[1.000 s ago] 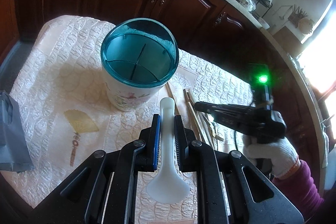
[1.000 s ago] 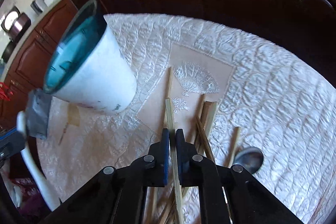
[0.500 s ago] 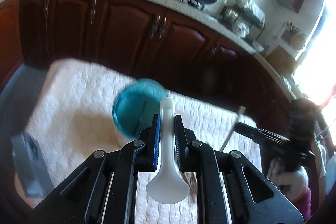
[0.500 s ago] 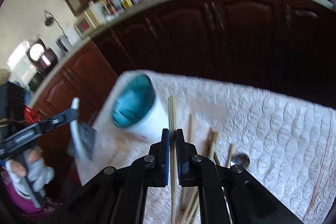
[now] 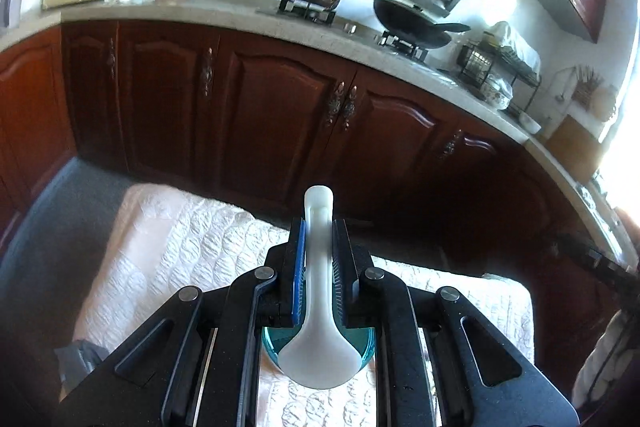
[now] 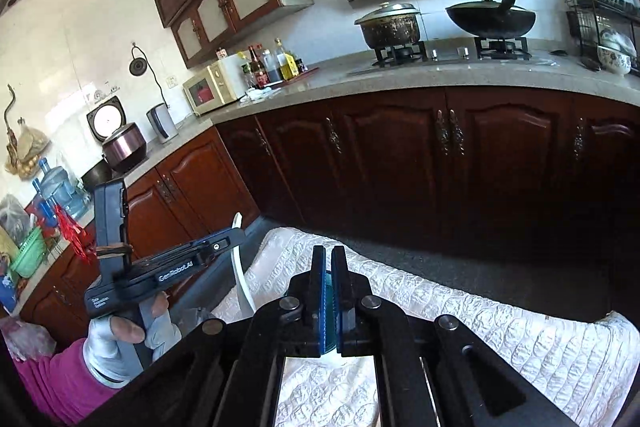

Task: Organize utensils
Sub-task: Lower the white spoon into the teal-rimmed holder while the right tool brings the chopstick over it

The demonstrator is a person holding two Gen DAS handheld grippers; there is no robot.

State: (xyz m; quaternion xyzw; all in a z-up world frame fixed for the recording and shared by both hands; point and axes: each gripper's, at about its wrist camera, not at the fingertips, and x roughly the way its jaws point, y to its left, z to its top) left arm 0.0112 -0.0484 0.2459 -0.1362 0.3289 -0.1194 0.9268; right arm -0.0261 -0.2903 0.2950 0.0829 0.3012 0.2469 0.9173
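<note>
The white spoon [image 5: 318,307] sits clamped by its handle in the left gripper [image 5: 319,247], bowl hanging just above the teal-rimmed utensil holder [image 5: 370,349], which stands on the quilted bench cover [image 5: 180,251]. The right gripper [image 6: 329,267] has its jaws pressed together, and I see nothing between them, only a sliver of the holder behind. A gloved hand [image 6: 120,343] grips the left tool's handle.

Black gripper [image 5: 318,243] frames with silver pivot screws; fingers [image 5: 298,267] lined with blue ribbed pads. Person wears a white glove [image 6: 108,351] and magenta sleeve [image 6: 52,383]
</note>
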